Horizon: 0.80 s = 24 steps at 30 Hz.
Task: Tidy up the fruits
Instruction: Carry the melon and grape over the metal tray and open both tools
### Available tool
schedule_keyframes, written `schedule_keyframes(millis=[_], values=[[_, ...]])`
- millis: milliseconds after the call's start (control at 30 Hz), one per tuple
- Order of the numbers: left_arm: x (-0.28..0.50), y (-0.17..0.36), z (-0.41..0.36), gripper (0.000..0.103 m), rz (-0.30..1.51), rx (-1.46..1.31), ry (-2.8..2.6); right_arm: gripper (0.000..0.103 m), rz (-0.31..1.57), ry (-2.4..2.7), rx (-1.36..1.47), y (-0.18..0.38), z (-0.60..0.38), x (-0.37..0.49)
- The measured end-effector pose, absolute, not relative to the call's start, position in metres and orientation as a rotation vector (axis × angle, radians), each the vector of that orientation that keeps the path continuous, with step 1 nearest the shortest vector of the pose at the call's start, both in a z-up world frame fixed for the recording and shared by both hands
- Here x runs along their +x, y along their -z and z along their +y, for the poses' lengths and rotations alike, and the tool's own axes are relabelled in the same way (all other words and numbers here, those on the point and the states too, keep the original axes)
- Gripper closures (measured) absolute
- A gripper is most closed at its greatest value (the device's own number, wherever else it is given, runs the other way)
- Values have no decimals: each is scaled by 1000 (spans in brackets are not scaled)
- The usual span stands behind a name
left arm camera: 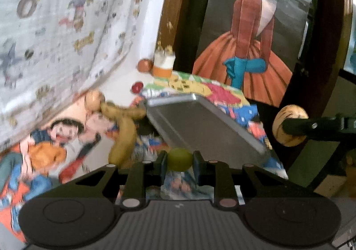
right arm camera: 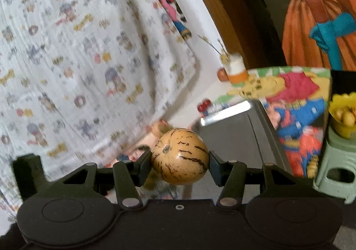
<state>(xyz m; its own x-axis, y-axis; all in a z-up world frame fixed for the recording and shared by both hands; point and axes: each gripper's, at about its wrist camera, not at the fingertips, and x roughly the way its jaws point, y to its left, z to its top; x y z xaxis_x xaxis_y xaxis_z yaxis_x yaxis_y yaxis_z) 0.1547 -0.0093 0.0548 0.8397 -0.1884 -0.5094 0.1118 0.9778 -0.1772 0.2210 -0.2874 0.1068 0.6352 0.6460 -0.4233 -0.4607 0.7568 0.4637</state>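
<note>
My left gripper (left arm camera: 179,159) is shut on a small green round fruit (left arm camera: 179,159), held above the colourful cloth just short of the metal tray (left arm camera: 195,121). My right gripper (right arm camera: 180,160) is shut on a tan melon-like fruit with dark streaks (right arm camera: 180,155), lifted over the tray (right arm camera: 231,136); the same fruit (left arm camera: 289,124) shows at the right of the left wrist view. Bananas (left arm camera: 124,125) and another tan fruit (left arm camera: 94,99) lie left of the tray. A red fruit (left arm camera: 137,87) and an orange fruit (left arm camera: 145,65) sit farther back.
A white and orange cup (left arm camera: 164,65) stands behind the tray on the cartoon-print cloth (left arm camera: 200,85). A printed white sheet (right arm camera: 77,50) hangs on the left. A pale green stool (right arm camera: 336,165) with a yellow holder (right arm camera: 343,114) stands at the right. A painted panel (left arm camera: 249,39) leans behind.
</note>
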Motion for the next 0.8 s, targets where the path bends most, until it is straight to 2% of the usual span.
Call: schedule_keyframes(millis=[267, 533, 800], values=[[213, -72, 3, 76, 523, -175, 141, 47, 540, -664, 218, -139, -260, 271], [274, -45, 2, 76, 545, -180, 167, 47, 643, -576, 131, -73, -243, 333], [319, -6, -3, 76, 608, -184, 217, 47, 750, -518, 105, -13, -237, 361]])
